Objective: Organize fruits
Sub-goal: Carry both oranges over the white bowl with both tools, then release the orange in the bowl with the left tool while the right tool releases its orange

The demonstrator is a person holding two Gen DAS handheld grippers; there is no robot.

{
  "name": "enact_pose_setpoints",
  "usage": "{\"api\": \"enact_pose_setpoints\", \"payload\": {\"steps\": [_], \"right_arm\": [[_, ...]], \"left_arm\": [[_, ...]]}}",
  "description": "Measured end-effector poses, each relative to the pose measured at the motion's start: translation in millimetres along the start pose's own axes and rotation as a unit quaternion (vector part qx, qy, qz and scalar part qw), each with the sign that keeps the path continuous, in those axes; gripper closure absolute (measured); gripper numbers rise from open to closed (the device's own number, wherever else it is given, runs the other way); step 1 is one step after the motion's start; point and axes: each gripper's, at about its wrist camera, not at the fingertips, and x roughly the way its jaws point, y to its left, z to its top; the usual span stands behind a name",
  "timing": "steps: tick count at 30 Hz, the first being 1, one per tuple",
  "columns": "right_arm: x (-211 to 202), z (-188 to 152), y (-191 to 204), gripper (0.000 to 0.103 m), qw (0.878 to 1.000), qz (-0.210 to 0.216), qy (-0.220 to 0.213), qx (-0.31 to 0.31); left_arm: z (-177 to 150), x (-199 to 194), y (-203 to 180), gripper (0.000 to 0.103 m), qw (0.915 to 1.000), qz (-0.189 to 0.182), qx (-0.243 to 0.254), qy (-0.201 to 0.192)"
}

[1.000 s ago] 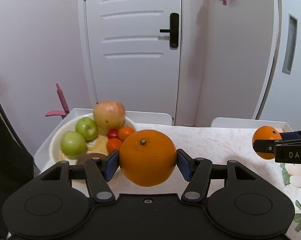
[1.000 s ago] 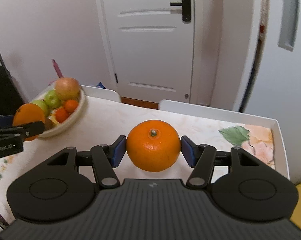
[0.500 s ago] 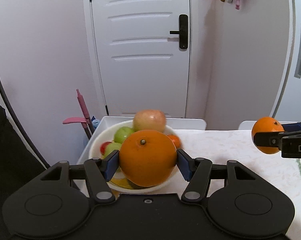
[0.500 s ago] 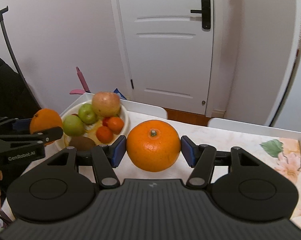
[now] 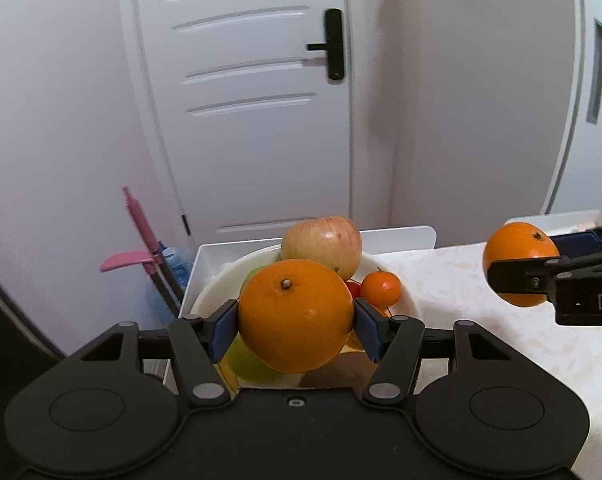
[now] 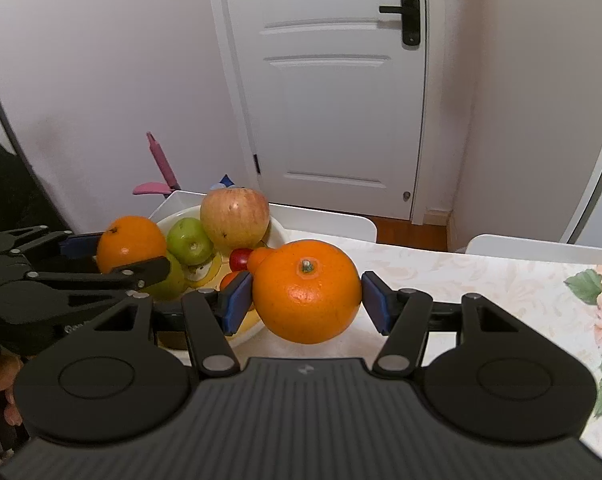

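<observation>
Orange fills the middle of the left wrist view: the left tongs [image 5: 296, 322] pinch an orange [image 5: 296, 315] between blue pads [image 5: 223, 327], one on each flank. It is round, with no long axis to speak of; its stem end faces up and a little toward the camera. It hangs over the near part of a white bowl [image 5: 409, 304] at the left end of the surface [image 5: 501, 344]. Behind it in the bowl sit a big apple [image 5: 325, 245] and a small tangerine [image 5: 381, 289], with a green fruit [image 5: 249, 364] partly hidden below. At the right edge the right tongs [image 5: 517, 266] come in side-on, gripping a second orange [image 5: 517, 248] above the cloth, well apart from the bowl. A pink tool [image 5: 137, 232] leans on the wall by the door [image 5: 253, 100].

From the right wrist, the right tongs [image 6: 307, 298] clamp their orange [image 6: 307, 291], stem up, just beside the bowl's [image 6: 277, 232] right rim and over the floral cloth. This view shows more of the bowl: two green apples [image 6: 189, 241], the big apple [image 6: 235, 218], a red cherry tomato [image 6: 240, 259]. The left tongs [image 6: 131, 250] reach in from the left, level across the picture, their orange [image 6: 131, 242] over the bowl's left side. Fingers [image 6: 1, 376] of a hand show at the lower left, under that tool. Both tools tilt downward toward the surface.
</observation>
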Motion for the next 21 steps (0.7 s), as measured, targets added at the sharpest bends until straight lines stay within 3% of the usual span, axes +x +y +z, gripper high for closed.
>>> {"api": "enact_pose_setpoints", "payload": {"steps": [9,14,15,18,21], "right_arm": [[17.5,-2.5,3.4,0.029,0.999,-0.035,0.011,0.027],[19.3,-3.6,0.4,0.029,0.998,-0.045,0.018,0.033],[19.2,-3.4,0.4,0.029,0.998,-0.046,0.019,0.033],[18.7,-1.3,-0.8,0.029,0.998,-0.044,0.019,0.030],[18.7,1.9,-2.1,0.029,0.999,-0.039,0.019,0.024]], "left_arm": [[0.0,39.0,-0.1,0.038,0.9981,-0.042,0.041,0.018],[1.3,50.5,-2.3,0.036,0.9973,-0.048,0.051,0.024],[1.6,50.2,-2.7,0.034,0.9972,-0.048,0.053,0.021],[4.1,39.5,-3.6,0.005,0.9976,-0.041,0.055,-0.005],[4.7,28.0,-1.7,0.005,0.9978,-0.034,0.055,-0.016]]}}
